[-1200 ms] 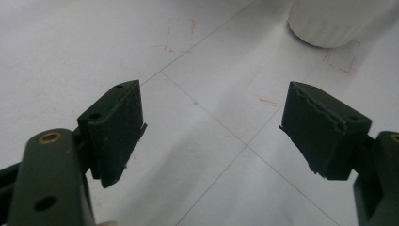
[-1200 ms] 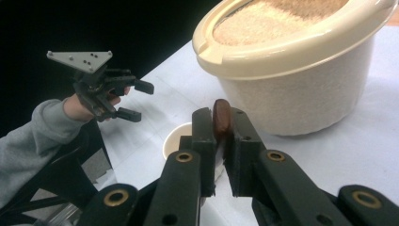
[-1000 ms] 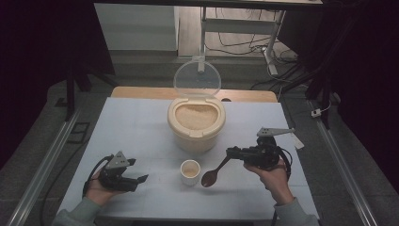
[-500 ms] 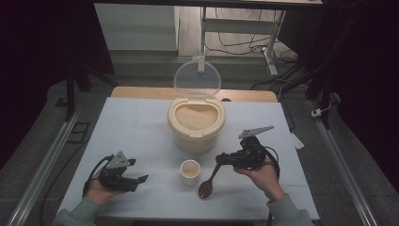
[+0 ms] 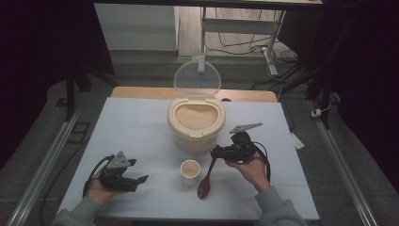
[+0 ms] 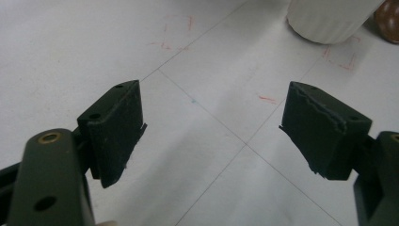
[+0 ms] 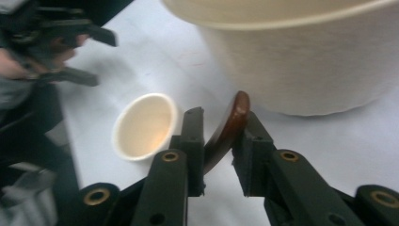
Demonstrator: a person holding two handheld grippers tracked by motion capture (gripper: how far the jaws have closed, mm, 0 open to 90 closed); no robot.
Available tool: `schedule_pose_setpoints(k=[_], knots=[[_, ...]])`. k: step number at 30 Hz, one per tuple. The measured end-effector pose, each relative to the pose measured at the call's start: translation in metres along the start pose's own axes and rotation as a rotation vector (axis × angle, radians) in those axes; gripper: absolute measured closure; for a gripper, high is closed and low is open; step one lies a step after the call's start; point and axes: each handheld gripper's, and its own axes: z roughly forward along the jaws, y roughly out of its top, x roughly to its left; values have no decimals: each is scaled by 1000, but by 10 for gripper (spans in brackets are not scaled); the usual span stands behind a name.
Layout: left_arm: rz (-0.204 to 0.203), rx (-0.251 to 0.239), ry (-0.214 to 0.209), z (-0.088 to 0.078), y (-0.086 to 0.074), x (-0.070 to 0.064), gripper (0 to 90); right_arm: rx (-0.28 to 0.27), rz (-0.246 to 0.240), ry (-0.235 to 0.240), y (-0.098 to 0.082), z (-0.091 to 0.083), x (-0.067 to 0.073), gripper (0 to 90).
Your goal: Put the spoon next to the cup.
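Wooden spoon [image 5: 207, 178] between my right fingers [image 7: 219, 141]

They have just been easing apart around its handle, beside the cup [image 5: 190, 170]; my left fingers [image 6: 211, 132] rest spread, empty, over the counter [image 5: 141, 136].

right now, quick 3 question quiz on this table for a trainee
1. What is between the jaws of the right gripper? A: the cup's rim. B: the spoon's handle. C: the lid's edge.
2. True or false: the lid of the rice container is closed.
3. Fill in: in the high view, the cup stands to the ____ of the spoon.

Key:
1. B. The jaws have just been opening, with the handle between them and the spoon's bowl on the table.
2. False. The lid stands up open and the rice shows.
3. Left.
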Motion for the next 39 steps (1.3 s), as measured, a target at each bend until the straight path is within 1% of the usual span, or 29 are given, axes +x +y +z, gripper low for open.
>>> schedule_pose_setpoints(k=[2,4,6,11,17,19,22,25,28,31,32,34,35,37,39], knots=[[0,1,-1,0,0,0,210,-24,-7,-30,-4,4,-3,706],[0,2,-1,1,0,0,209,-36,-25,-76,-9,7,-5,679],[0,5,-1,1,0,0,209,-45,-28,-109,-13,11,-8,652],[0,6,-2,1,0,0,209,-26,-24,-200,-21,24,-16,572],[2,8,-3,2,-1,0,209,3,-6,-218,-26,39,-24,529],[3,9,-4,2,-1,0,209,22,-14,-239,-26,43,-25,516],[4,11,-6,2,-1,0,209,29,-27,-253,-26,48,-25,500],[5,12,-8,2,-1,0,209,55,-42,-294,-26,52,-23,475],[5,13,-8,3,-1,0,209,86,-46,-328,-27,54,-23,451],[6,15,-8,3,-1,0,209,92,-48,-337,-27,55,-23,408],[6,15,-8,3,-1,0,209,90,-49,-343,-28,55,-23,396],[6,14,-8,3,-1,0,209,74,-35,-343,-27,52,-23,380],[6,13,-8,2,-1,0,209,55,-36,-349,-27,49,-24,380],[6,13,-8,2,-1,0,209,7,-22,-352,-27,41,-23,384],[6,13,-8,2,-1,0,209,-38,-22,-338,-27,31,-23,399]])
